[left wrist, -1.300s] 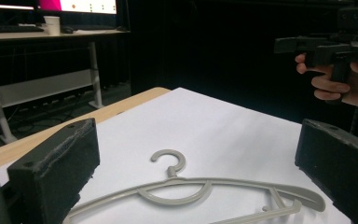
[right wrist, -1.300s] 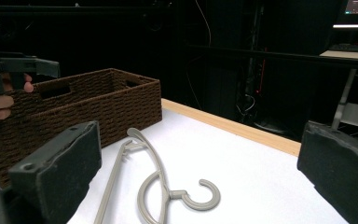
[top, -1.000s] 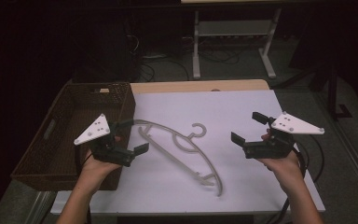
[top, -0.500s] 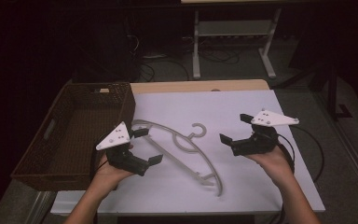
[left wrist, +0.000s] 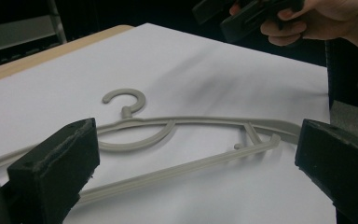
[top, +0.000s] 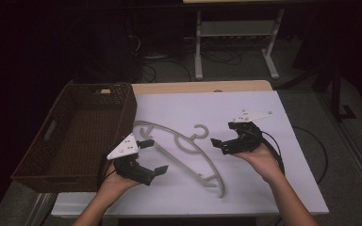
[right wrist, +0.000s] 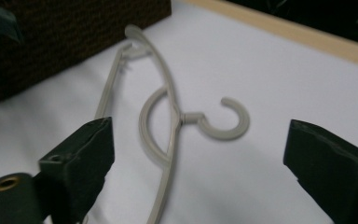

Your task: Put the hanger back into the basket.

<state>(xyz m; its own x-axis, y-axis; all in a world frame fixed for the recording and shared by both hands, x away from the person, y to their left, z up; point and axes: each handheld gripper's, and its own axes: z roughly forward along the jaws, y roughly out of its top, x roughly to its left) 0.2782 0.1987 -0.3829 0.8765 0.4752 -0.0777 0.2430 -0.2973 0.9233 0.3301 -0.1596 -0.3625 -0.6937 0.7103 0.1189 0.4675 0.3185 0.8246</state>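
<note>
A pale grey plastic hanger (top: 188,150) lies flat on the white sheet that covers the worktop (top: 264,113), its hook (top: 201,131) pointing toward the far edge and its long curved bar running from beside the basket down toward the near right. A dark brown woven basket (top: 52,141) stands at the left of the worktop, just beside the hanger's upper end. The left claw (top: 153,155) is held low over the hanger's left part, its jaws set wide apart with nothing between the pads; in the left gripper view the hanger (left wrist: 177,135) lies ahead between the two black jaws, clear of both. The right claw (top: 221,141) sits just to the right of the hook, also parted and gripping nothing, though its jaws have just been closing a little. In the right gripper view the hook (right wrist: 223,121) and the curved inner brace lie on the sheet between the jaws, touching neither, with the basket (right wrist: 74,37) behind at the upper left. The right hand (left wrist: 317,21) shows at the top of the left gripper view.
</note>
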